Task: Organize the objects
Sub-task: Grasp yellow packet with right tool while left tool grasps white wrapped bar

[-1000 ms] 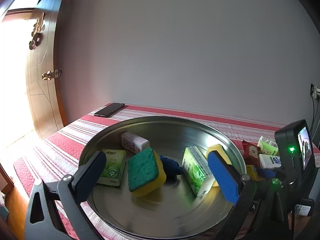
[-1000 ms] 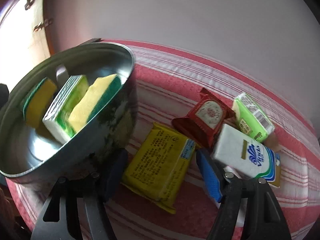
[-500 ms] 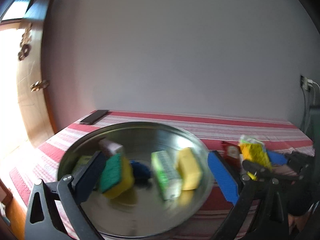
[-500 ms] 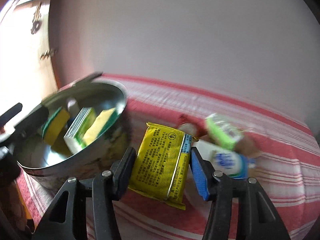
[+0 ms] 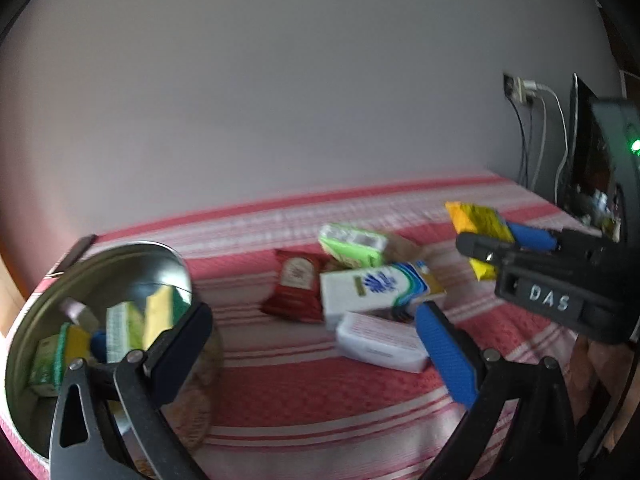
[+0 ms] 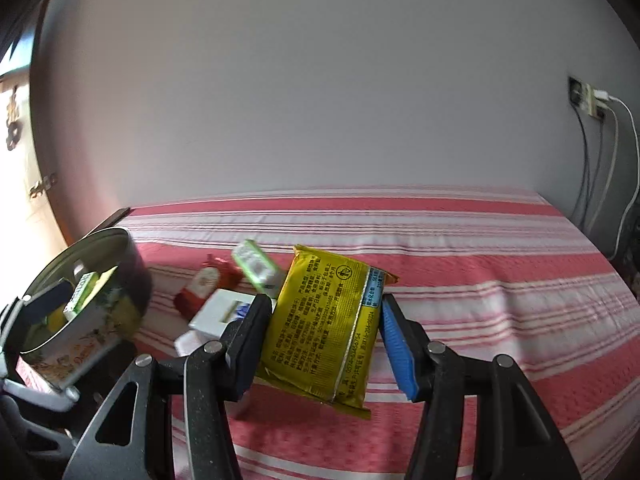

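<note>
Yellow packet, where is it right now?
The yellow packet is clamped in the right gripper, lifted above the striped cloth, right of the pile of packets; the metal bowl sits further left.

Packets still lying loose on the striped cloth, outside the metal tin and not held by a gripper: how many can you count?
4, clustered together: red sachet, green pack, white-and-blue tissue pack, and white box nearest the camera. Others may hide beneath them.

Left gripper (image 5: 316, 348): black plastic arms, triangular cut-outs, silver screws; one dark pad, one blue pad. Right gripper (image 6: 320, 330): same build; white "DAS" lettering on body, green light on housing.
</note>
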Demonstrator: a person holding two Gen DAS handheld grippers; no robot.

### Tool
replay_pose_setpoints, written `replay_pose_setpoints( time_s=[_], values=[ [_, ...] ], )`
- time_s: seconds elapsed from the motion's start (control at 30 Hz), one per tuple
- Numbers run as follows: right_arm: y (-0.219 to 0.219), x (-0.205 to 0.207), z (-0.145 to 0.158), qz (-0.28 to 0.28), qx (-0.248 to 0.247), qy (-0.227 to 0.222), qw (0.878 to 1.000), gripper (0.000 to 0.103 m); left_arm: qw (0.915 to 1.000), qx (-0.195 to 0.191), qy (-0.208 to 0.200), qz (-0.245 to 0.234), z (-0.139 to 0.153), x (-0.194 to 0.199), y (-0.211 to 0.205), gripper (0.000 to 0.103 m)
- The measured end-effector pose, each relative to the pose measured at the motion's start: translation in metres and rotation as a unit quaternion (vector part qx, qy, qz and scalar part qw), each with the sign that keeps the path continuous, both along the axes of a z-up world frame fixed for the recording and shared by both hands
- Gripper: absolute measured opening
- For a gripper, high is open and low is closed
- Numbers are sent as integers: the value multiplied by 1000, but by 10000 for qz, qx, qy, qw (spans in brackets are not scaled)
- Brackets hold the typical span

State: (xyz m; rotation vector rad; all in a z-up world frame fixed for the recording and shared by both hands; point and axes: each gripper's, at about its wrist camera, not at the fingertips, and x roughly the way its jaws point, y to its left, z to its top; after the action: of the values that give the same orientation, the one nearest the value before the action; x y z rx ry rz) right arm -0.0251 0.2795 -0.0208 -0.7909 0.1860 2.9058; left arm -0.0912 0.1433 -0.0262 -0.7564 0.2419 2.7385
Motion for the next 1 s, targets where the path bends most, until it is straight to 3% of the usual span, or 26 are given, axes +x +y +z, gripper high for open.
replay_pose_setpoints(
  time_s=[0.17, 0.33, 0.67, 0.73, 0.83, 1.0],
  values=[
    [11, -2, -7, -130, -22, -78, 9999, 57, 9985, -422, -247, -238, -11, -13, 19, 103],
    [11, 2, -5, -159, 59, -90, 9998, 57, 9962, -414, -628, -440, -21, -19, 23, 103],
    [8, -5, -10, -252, 130, -109, 9995, 57, 9915, -609, -869, -759, -26, -17, 35, 102],
    [7, -6, -10, -254, 166, -120, 9995, 57, 9906, -619, -909, -808, -27, -17, 35, 86],
    [8, -6, -11, -250, 149, -115, 9995, 57, 9880, -583, -1064, -958, -29, -19, 37, 72],
    [8, -7, -10, -234, 174, -100, 9995, 57, 9879, -549, -1078, -967, -28, -17, 35, 68]
  ],
)
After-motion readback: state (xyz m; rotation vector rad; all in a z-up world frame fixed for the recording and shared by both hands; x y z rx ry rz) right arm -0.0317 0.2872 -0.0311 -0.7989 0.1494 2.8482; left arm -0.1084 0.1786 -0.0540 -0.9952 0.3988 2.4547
